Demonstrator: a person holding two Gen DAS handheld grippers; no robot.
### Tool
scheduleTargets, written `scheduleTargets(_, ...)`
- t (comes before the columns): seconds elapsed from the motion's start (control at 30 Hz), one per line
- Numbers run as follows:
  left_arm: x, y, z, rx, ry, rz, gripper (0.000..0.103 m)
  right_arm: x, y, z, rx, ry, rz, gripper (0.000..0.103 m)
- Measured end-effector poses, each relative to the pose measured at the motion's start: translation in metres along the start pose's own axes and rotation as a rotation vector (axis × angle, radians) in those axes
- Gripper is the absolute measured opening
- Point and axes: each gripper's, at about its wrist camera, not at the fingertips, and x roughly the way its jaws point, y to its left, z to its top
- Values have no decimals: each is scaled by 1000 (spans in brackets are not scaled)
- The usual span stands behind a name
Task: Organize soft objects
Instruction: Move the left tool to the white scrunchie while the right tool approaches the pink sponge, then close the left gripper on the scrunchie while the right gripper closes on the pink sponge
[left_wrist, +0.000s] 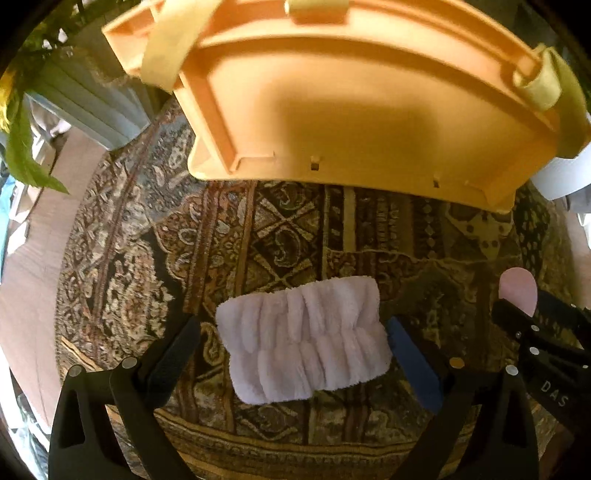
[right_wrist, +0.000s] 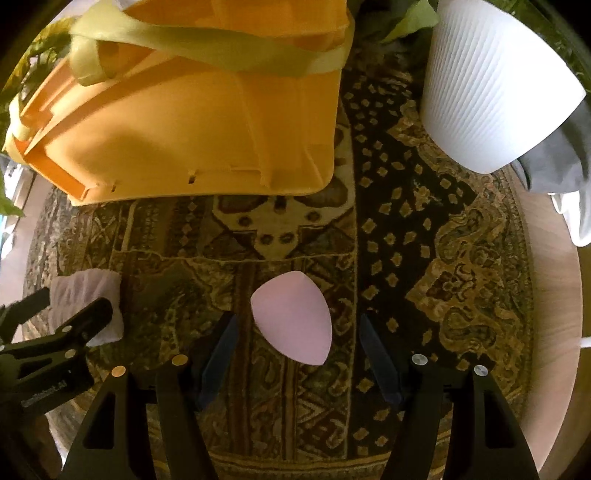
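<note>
A white fluffy cloth (left_wrist: 303, 339) lies flat on the patterned rug (left_wrist: 280, 236). My left gripper (left_wrist: 291, 325) points down over it, open, one finger on each side and a small gap on the left. A pink egg-shaped sponge (right_wrist: 291, 317) lies on the rug to the right of the cloth. Over the sponge my right gripper (right_wrist: 297, 319) stands open, its blue pads (right_wrist: 376, 358) clear of it on both sides. The right wrist view also catches the cloth (right_wrist: 85, 288) at its left edge, and the sponge (left_wrist: 517, 291) shows at the right of the left wrist view.
An orange plastic bin (left_wrist: 351, 110) with yellow-green handle straps (right_wrist: 221, 48) stands on the rug just beyond both objects. A white ribbed pot (right_wrist: 495, 92) sits at the far right. Green leaves (left_wrist: 22, 147) hang at the left. Wooden floor (right_wrist: 554, 295) borders the rug.
</note>
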Motion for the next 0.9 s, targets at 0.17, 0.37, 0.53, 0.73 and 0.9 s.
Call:
scheduleTargets(0.17, 11, -1, 0, -12, 24, -26, 88, 7, -7, 5, 12, -7, 8, 63)
scheduleTargets(0.37, 12, -6, -4, 1, 20, -63, 69, 9, -9, 3, 11, -29, 34, 42)
scheduleTargets(0.53, 0, -10, -8, 26, -30, -84, 49, 3, -4, -5, 9, -47, 37, 42)
scheduleTargets(0.73, -14, -7, -12, 52, -70, -129, 31, -15, 5, -13, -4, -76, 61, 41)
scheduleTargets(0.9, -27, 2, -20, 39, -76, -198, 27, -33, 18, -18, -29, -111, 93, 41)
